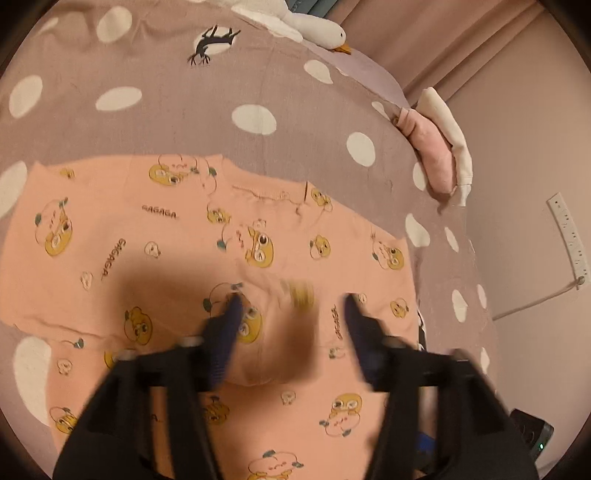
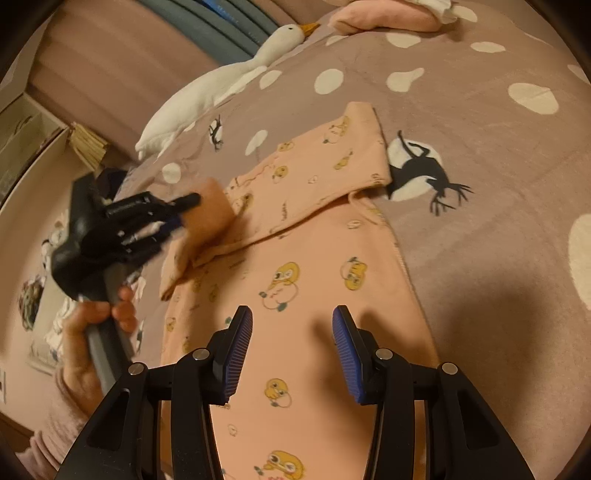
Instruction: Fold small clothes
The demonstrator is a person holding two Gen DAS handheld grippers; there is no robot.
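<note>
On the dotted bedspread [image 2: 480, 122] lies the peach shirt [image 2: 314, 258], one sleeve folded across toward ten o'clock. Left gripper [image 1: 291, 299] stands apart over a blurred sleeve end; right gripper [image 2: 291, 314] hovers apart at six o'clock, gripping nothing.

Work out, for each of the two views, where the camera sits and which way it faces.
Left wrist: sits on the left tool, angled down at the peach garment on the spotted bedcover; only its own open fingers show.
Right wrist: sits on the right tool, angled down along the garment; its open fingers, the left tool and the person's left hand show.
Shared: garment, bedcover, goose toy, folded clothes pile.
</note>
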